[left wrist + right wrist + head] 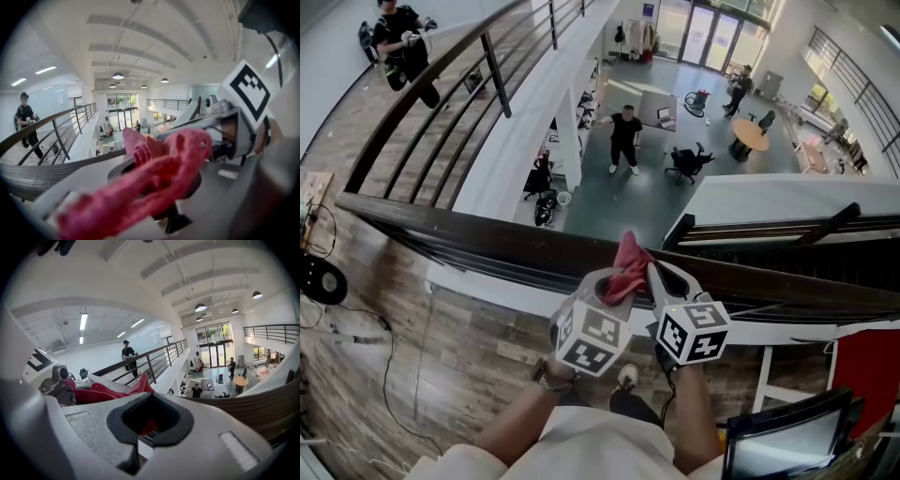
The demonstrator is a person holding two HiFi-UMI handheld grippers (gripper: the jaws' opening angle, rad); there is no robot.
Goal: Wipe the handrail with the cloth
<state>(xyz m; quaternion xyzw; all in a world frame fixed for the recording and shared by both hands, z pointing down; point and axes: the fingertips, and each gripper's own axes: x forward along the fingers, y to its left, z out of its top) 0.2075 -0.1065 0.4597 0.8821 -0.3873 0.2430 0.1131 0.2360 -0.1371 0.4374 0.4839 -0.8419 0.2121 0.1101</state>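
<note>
Soft, light, floppy red cloth (pixel 628 261), bunched up between both sets of jaws, just above the dark handrail (pixel 469 234). Left gripper (pixel 605 283) clamped on it; right gripper (pixel 657 275) seemingly pinching it too. Best gripped by the thick bunch, probably.

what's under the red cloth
The dark handrail runs under the red cloth; the left gripper and right gripper hide whether they touch.

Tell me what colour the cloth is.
The cloth is pinkish red; it shows best in the left gripper view.
</note>
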